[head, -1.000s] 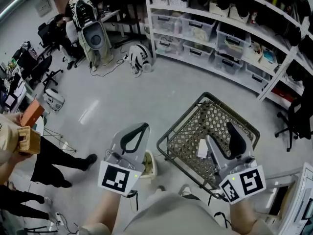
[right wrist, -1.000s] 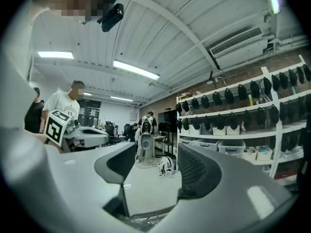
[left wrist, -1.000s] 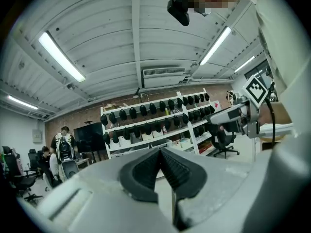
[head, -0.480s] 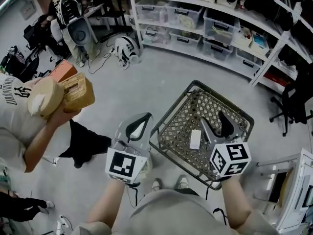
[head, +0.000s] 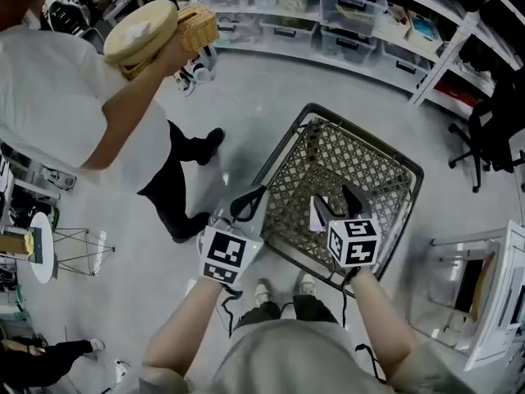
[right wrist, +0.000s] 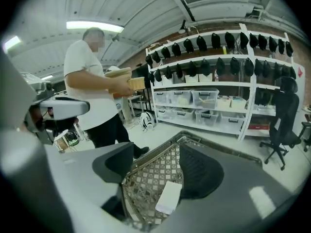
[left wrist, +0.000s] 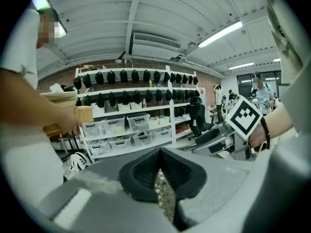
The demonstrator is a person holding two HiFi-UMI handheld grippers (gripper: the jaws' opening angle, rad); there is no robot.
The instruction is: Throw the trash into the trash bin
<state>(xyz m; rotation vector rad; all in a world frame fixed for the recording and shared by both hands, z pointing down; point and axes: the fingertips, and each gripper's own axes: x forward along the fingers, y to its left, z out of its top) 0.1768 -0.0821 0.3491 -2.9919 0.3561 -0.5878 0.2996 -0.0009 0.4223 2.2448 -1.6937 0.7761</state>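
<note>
R claw (head: 335, 201) just opening wider, white trash (right wrist: 169, 197) betw. jaws over bin (head: 369, 139); L claw (head: 261, 193) closed.

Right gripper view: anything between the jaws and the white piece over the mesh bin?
Nothing visible. The right gripper has just been opening its jaws; the white piece shows in their gap, against the mesh of the wire bin.

We count one mesh bin (head: 369, 167), one white card (head: 317, 213), two grippers (head: 261, 192) (head: 330, 197), one wicker basket (head: 195, 25), one office chair (head: 492, 130), one round table (head: 43, 257), one shelf rack (head: 443, 56).
</note>
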